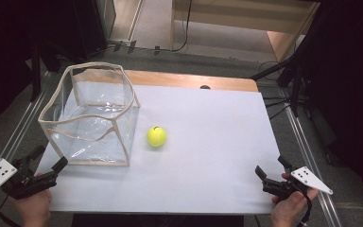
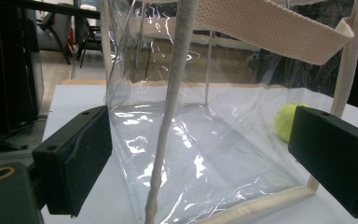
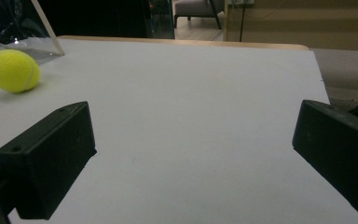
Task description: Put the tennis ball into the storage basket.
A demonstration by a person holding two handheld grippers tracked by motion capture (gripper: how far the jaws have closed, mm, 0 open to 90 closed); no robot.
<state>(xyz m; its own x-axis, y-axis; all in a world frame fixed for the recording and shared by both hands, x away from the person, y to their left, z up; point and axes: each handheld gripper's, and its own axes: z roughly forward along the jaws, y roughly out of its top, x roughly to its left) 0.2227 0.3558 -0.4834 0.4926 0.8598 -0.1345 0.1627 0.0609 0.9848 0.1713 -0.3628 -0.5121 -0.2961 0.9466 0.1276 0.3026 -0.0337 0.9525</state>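
1. Nearest the viewer, two hands come in from the bottom edge of the high view, each holding a gripper at a near corner of the white table (image 1: 208,142).
2. The left gripper (image 1: 51,160) has its jaws spread wide and holds nothing. In the left gripper view it points straight at the near corner of the bag (image 2: 205,140), which stands between the jaws without touching them.
3. The right gripper (image 1: 272,166) is also spread wide and empty, with bare tabletop ahead of it and the ball (image 3: 12,70) well off to one side in its own view.
4. Farther in, the ball (image 1: 156,136), yellow-green like a tennis ball, lies on the table just beside the bag, outside it.
5. The bag (image 1: 92,116) is clear plastic with cream fabric trim; it stands upright and open at the top, with nothing inside.
6. Judged from this, the likely job of putting the ball into the bag has barely begun: nothing is gripped, and reaching, grasping, lifting and dropping in all remain.
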